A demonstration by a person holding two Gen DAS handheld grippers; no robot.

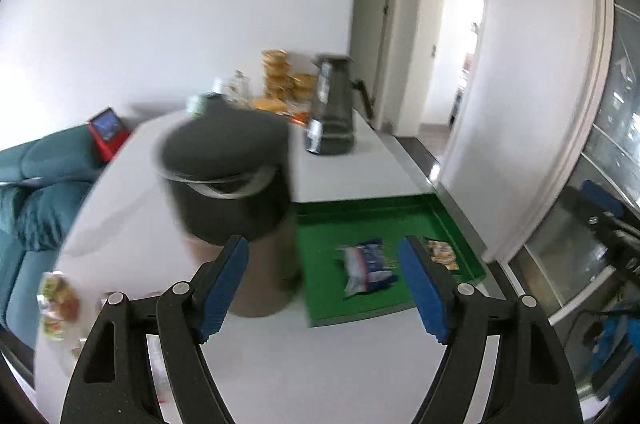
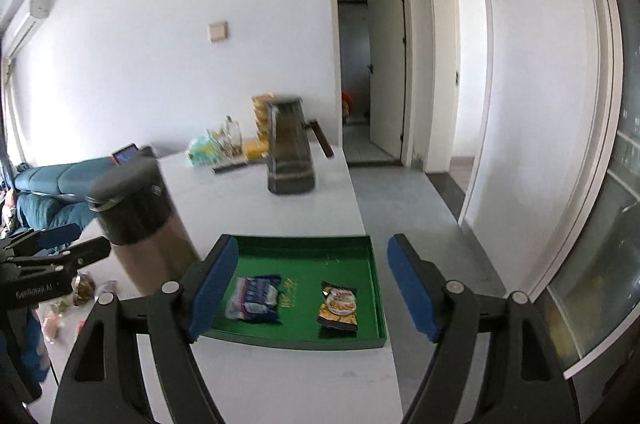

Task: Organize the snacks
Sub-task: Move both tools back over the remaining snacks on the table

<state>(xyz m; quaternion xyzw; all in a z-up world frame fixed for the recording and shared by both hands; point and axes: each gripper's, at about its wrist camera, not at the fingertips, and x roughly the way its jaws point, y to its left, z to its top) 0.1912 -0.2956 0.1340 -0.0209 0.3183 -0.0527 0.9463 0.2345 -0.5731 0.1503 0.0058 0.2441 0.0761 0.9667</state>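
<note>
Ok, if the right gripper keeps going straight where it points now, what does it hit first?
Probably the green tray or its contents. The right gripper is open and empty, angled down at the tray, with the blue packet and dark packet lying between its fingers' lines. Depth is unclear; nothing looks nearer.

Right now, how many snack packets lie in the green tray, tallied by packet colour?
Blue-and-white plastic snack packet: 1
Black-and-orange plastic snack packet: 1
Total in the green rectangular tray: 2
</note>
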